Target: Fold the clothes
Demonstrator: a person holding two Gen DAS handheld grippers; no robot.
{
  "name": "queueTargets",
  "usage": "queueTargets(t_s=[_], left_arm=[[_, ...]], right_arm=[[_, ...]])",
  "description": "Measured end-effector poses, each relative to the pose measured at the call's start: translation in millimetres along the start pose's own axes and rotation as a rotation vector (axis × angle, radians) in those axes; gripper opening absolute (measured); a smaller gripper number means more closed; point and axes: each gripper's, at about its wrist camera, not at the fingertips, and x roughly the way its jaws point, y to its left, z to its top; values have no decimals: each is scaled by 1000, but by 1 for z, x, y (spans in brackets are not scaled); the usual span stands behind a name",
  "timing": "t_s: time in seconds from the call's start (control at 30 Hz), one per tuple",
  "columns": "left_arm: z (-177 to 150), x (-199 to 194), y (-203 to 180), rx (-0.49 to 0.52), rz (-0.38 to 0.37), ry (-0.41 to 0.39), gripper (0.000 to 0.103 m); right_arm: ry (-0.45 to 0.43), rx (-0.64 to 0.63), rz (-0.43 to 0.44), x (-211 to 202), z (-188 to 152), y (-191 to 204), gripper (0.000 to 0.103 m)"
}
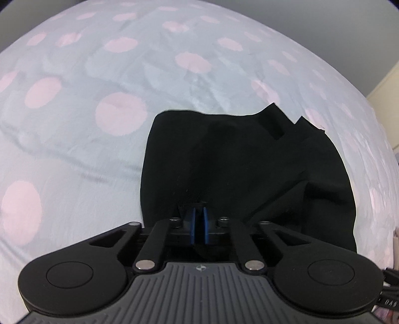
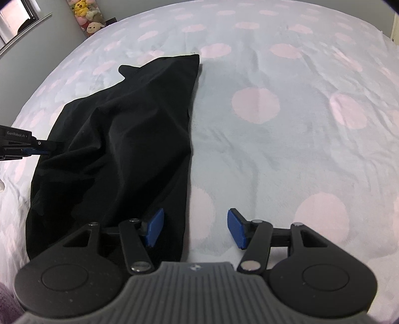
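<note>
Left wrist view: the left gripper [image 1: 198, 219] has its blue pads [image 1: 192, 225] drawn almost together, pinching a fold of the black garment [image 1: 249, 169] between them. The cloth spreads away from the fingers across the bedspread [image 1: 74, 154], pale blue with large pink dots, and its far edge ends in two ragged points. The garment sits toward the right part of the bedspread in this view, with wrinkled bare fabric to its left and beyond it.

Right wrist view: the right gripper [image 2: 195, 228] stands wide apart, holding nothing; its left blue pad [image 2: 154, 226] hovers over the near right border of the black garment [image 2: 119, 149], while the right pad [image 2: 237, 231] is above bare bedspread [image 2: 286, 149]. The garment lies as a long rumpled strip running from the near side toward the far edge. At its left border the left gripper [image 2: 51, 147] reaches in and meets the cloth. Plush toys [image 2: 88, 15] sit past the bedspread's far left corner
</note>
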Motion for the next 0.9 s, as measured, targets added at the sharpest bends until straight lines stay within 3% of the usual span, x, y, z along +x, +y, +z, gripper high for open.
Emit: queueTargets(t_s=[0.17,0.37,0.57,0.73,0.9], left_arm=[[4,-17,4,36,18,-38,0],[35,-42,6,64,44,-141,0],[61,-48,14,103,121,-179,0],[71,-19,26,131,184,-140,0],[70,17,33,114,182,-107,0]], right_arm=[[-5,22,0,3,3,-5,60],[-10,34,-3,5,3,-9,60],[-5,41,2,7,2,-13,60],[1,53,-2,8,0,-17,60],[3,54,-5,6,-2,-17,60]])
